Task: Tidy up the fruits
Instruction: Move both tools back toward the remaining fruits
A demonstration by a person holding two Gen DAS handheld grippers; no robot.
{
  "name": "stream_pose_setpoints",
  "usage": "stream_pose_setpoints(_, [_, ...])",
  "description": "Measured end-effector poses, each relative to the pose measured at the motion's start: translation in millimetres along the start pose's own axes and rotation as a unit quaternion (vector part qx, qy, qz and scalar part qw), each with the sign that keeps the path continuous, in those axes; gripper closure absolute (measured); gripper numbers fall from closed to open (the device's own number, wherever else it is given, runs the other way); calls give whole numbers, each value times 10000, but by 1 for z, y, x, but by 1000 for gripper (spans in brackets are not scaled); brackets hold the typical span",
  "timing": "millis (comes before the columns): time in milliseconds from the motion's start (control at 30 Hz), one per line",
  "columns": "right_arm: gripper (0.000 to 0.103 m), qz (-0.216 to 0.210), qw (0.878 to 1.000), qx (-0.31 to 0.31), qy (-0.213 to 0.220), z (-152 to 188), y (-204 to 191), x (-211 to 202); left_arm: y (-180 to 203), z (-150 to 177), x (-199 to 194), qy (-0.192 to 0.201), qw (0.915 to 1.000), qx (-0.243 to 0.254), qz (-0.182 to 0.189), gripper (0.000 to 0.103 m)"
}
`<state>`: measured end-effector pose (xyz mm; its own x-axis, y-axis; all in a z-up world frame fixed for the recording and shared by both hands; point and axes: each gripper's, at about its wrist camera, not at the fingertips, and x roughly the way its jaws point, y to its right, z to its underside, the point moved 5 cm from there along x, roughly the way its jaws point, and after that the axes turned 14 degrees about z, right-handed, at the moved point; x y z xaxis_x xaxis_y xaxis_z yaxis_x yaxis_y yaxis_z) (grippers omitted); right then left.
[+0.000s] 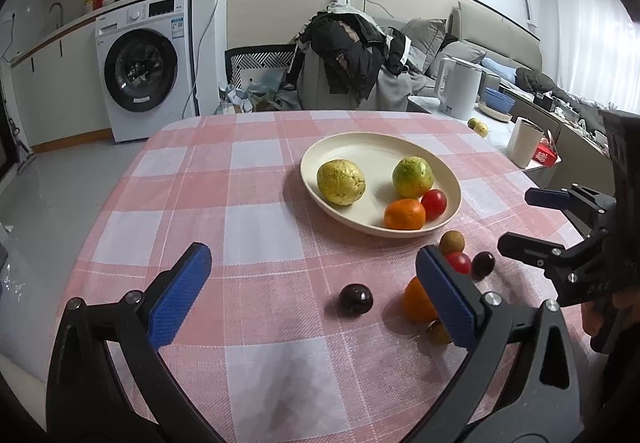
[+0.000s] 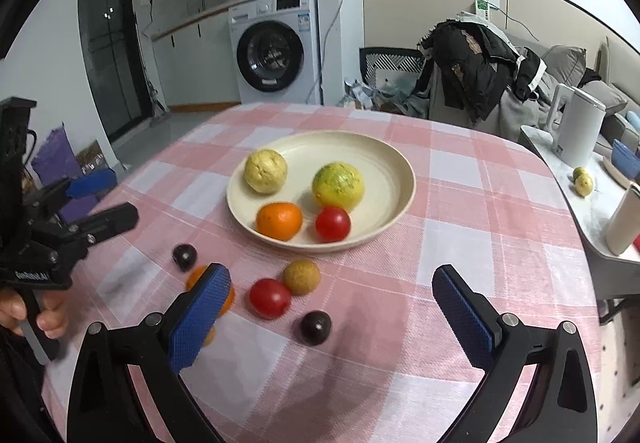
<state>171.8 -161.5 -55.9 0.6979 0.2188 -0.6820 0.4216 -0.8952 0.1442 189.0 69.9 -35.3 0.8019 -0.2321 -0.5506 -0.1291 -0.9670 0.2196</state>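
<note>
A cream plate on the pink checked cloth holds a wrinkled yellow fruit, a green-yellow fruit, an orange and a red tomato. In front of the plate, loose on the cloth, lie a longan, a second red tomato, two dark fruits and another orange, which a finger partly hides. My left gripper is open to the left of them and holds nothing. My right gripper is open over the loose fruit, also holding nothing.
A side table to the right carries a white kettle, a white cup, blue bowls and two small fruits. Behind the table stand a chair draped in dark clothes and a washing machine. A hand grips the left tool.
</note>
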Motion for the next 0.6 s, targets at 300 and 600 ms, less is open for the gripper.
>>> stream_pose_setpoints(300, [0,-58,9982,-281,-534,20,-2,19,-4,6,10,-97,9999,-78,12,1])
stream_pose_setpoints(600, [1,-233,9954,-454,-812,32,-9,27,-7,11,19,-247,9996,-94,28,1])
